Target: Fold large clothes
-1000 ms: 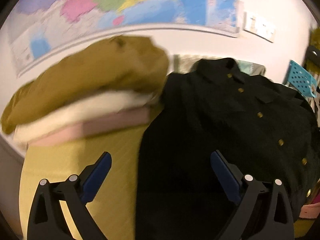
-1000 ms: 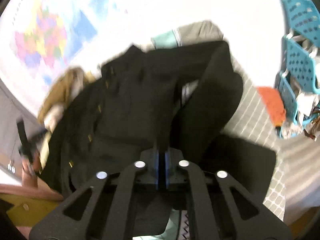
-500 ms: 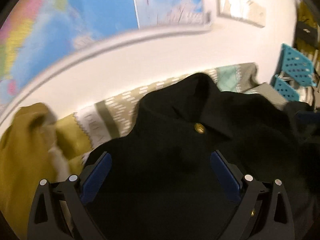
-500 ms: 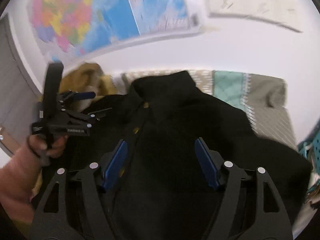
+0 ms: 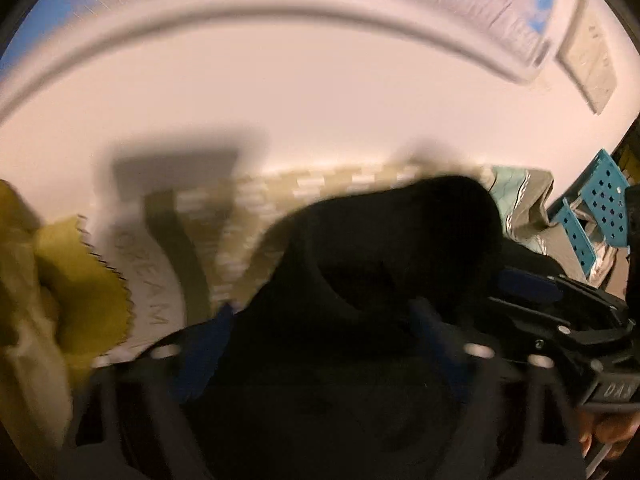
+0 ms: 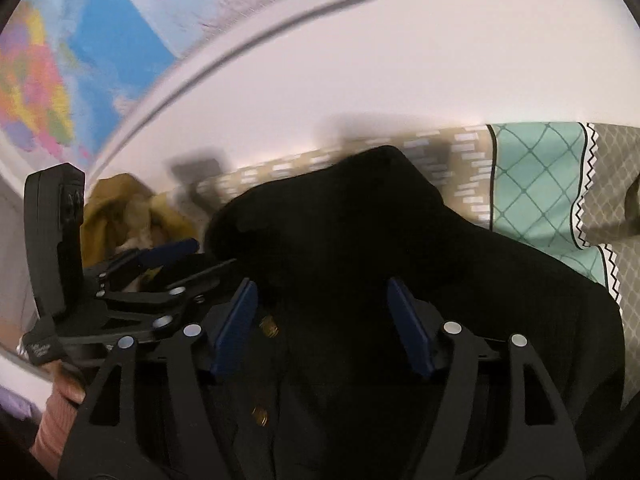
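Observation:
A black coat (image 6: 360, 232) with gold buttons (image 6: 268, 326) lies on a patterned bed cover (image 6: 536, 184), its collar end toward the wall. My right gripper (image 6: 322, 284) hovers over the collar area, its jaws closing, with black cloth between the blue pads but not pinched. In the blurred left wrist view the coat (image 5: 380, 260) fills the lower middle. My left gripper (image 5: 320, 312) is also closing, black cloth lying between its pads with no visible pinch. Each gripper shows in the other's view: the left gripper (image 6: 200, 258) at the coat's left side, the right gripper (image 5: 504, 292) at its right.
A mustard garment (image 5: 80, 280) is heaped to the left of the coat. A teal perforated basket (image 5: 600, 208) stands at the far right. A white wall with a coloured map (image 6: 100, 40) rises just behind the bed. A hand (image 6: 60, 400) in a pink sleeve holds the left gripper.
Both grippers have swept toward the coat's collar end by the wall. The right gripper, shut on black cloth a second ago, now stands apart. The left pads have come closer together.

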Demonstrator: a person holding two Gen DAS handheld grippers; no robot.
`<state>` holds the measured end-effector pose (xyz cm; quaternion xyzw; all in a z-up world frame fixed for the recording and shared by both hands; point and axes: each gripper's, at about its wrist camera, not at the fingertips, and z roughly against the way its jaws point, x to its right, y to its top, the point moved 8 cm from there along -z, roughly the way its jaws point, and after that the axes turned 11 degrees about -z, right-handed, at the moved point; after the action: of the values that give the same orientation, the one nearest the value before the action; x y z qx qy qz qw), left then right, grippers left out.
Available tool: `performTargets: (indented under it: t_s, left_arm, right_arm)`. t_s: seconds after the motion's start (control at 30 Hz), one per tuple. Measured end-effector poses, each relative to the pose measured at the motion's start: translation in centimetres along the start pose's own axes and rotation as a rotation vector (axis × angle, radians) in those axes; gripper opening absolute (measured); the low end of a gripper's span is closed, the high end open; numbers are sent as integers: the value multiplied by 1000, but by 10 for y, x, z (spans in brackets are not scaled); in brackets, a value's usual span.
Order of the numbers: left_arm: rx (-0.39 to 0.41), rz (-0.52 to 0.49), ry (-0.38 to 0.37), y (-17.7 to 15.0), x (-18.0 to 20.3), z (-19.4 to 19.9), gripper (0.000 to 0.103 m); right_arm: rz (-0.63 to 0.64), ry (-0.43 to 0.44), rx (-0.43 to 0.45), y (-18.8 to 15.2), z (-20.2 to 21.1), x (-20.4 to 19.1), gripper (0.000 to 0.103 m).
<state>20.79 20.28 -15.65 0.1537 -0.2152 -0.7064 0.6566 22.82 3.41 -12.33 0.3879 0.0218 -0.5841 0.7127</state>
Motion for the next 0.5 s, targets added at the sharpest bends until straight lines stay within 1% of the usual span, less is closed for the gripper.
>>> performTargets:
  t_s: [0.03,0.07,0.1,0.13,0.17,0.2,0.23,0.3,0.43,0.5]
  left_arm:
    - [-30,6,-23,0,1,-8,54]
    - [-49,14,-37,-1,1,-14,49]
    - [-48,12,-28,-1,0,-15,40]
    - [-38,9,-15,0,0,-14,33]
    - [-34,3,-13,1,2,-13,30]
    - [-30,-5,1,2,2,-12,26]
    - [-23,-9,8,2,3,-11,23]
    - [0,-2,6,7,1,-8,19]
    - [44,40,-20,23,0,7,18]
    - [65,28,-19,31,5,15,18]
  right_arm:
    - [4,-33,-8,-1,-5,1,64]
    - [1,-62,-12,0,-9,3,53]
    - [3,-82,-18,0,-12,6,46]
    - [12,-87,-20,2,-15,6,31]
    - [18,-86,-14,3,-15,7,12]
    - [10,-69,-13,4,-13,7,7]
    - [9,-58,-11,4,-11,7,5]
    - [12,-27,16,9,-5,5,4]
    - [-4,53,96,27,23,0,2]
    - [-2,62,123,38,32,-2,2]
